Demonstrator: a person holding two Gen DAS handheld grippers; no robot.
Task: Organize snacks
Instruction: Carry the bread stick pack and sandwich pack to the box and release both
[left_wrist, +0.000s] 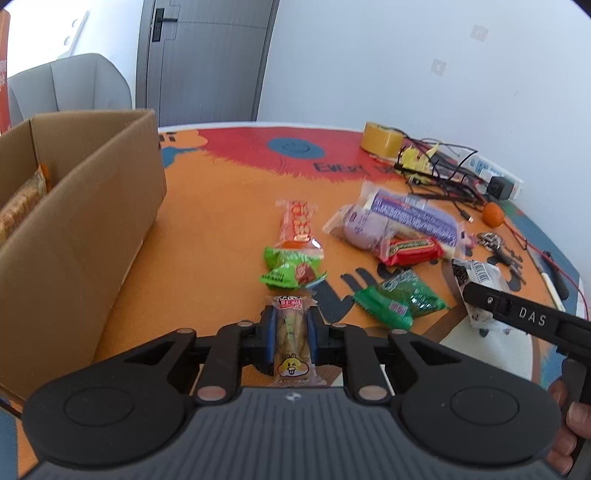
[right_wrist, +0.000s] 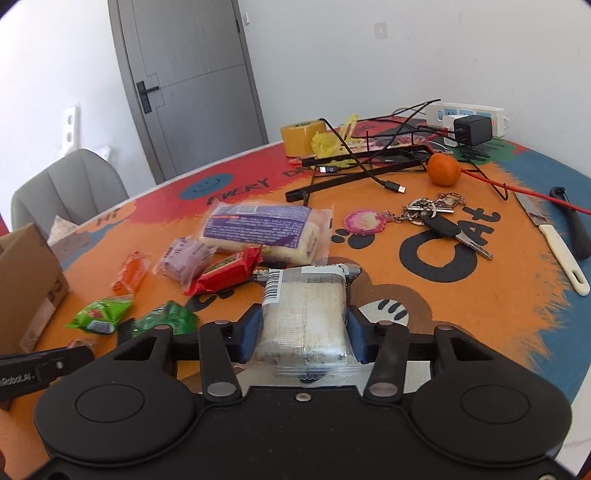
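My left gripper (left_wrist: 291, 325) is shut on a slim clear snack packet with a yellow cartoon face (left_wrist: 291, 339), held just above the orange table. My right gripper (right_wrist: 304, 325) is shut on a clear-wrapped pale cake packet with a barcode (right_wrist: 304, 314). A cardboard box (left_wrist: 92, 206) stands open at the left with snacks inside. Loose snacks lie on the table: an orange packet (left_wrist: 298, 223), a green packet (left_wrist: 291, 267), a second green packet (left_wrist: 400, 299), a red bar (left_wrist: 410, 251), a purple-labelled bread pack (left_wrist: 402, 218) and a small purple packet (right_wrist: 184, 258).
At the back right lie a tape roll (left_wrist: 382, 138), tangled cables (left_wrist: 443, 166), a power strip (right_wrist: 465, 114), an orange fruit (right_wrist: 443, 169), keys (right_wrist: 439, 218) and a white-handled knife (right_wrist: 554, 243). A grey chair (right_wrist: 70, 184) and a door (left_wrist: 199, 59) stand behind the table.
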